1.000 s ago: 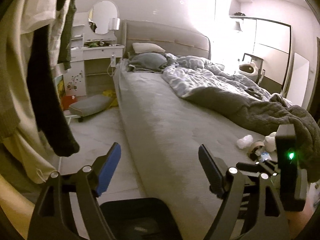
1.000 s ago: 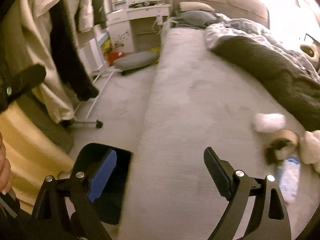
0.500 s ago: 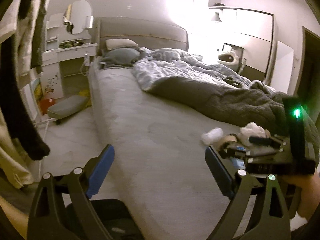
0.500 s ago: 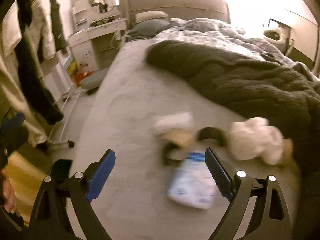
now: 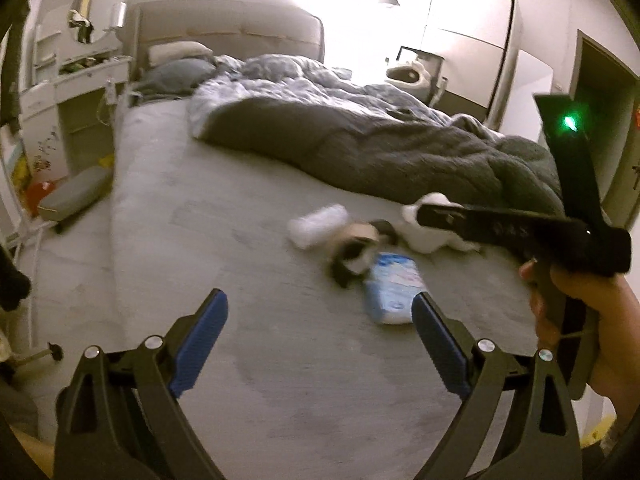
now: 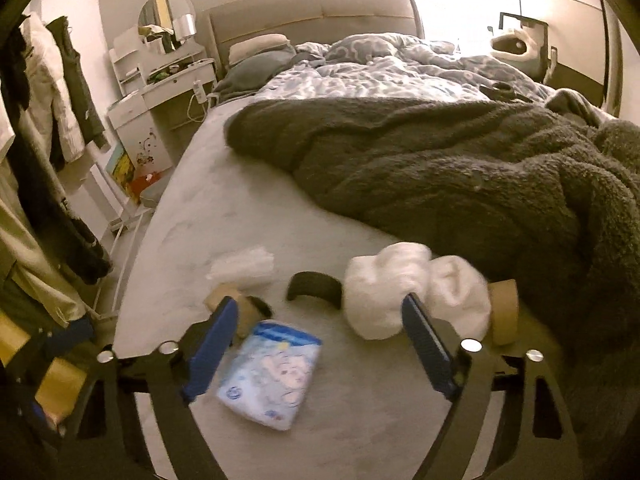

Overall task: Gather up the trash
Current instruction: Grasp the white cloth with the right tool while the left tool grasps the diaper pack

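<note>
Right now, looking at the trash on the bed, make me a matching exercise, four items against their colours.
Items:
1. tissue pack
2. crumpled tissue wad
3. cardboard roll
4. curved strip

Colours:
A. black
B. blue and white
C. tan
D. white

Pairs: 1-B, 2-D, 3-C, 4-A

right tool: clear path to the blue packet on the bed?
Probably yes. The blue packet lies flat on bare bedsheet, just ahead of the right tool, whose jaws are closing with nothing between them. The white wad sits off to the side.
</note>
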The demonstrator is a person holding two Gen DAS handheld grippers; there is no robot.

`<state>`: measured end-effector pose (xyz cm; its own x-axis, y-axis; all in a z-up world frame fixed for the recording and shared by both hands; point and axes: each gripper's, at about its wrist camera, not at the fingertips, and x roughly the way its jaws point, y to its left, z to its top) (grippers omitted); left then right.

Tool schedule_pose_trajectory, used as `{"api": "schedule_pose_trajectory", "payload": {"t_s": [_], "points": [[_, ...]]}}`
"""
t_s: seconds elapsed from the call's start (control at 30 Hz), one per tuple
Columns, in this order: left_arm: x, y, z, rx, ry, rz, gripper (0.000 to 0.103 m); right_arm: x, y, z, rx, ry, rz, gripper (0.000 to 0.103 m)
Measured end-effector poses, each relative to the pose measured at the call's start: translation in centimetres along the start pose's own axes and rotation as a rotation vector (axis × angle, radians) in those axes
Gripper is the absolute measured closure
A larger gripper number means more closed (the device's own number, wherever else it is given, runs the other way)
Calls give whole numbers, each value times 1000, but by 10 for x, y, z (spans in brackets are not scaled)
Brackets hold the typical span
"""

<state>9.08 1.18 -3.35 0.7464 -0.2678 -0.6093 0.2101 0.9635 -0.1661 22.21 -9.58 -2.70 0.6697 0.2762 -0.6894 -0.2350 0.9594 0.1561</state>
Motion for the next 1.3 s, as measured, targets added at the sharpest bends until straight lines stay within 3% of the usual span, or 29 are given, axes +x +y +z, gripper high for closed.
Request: {"api": "schedule_pose_trajectory", "payload": {"t_s": [0.3, 0.6, 0.93, 1.3], "points": [[41, -31, -5, -7, 89, -50, 8, 11, -21, 7, 6, 18, -5, 43], [60, -42, -6, -18, 130, -41, 7, 21, -29, 7, -12, 39, -38, 49], [76, -53, -8, -15, 167, -35, 9, 35, -28, 3, -84, 81, -84, 72], [91, -61, -12, 11, 195, 20, 23, 11, -33, 12, -60, 24, -48, 75]]}}
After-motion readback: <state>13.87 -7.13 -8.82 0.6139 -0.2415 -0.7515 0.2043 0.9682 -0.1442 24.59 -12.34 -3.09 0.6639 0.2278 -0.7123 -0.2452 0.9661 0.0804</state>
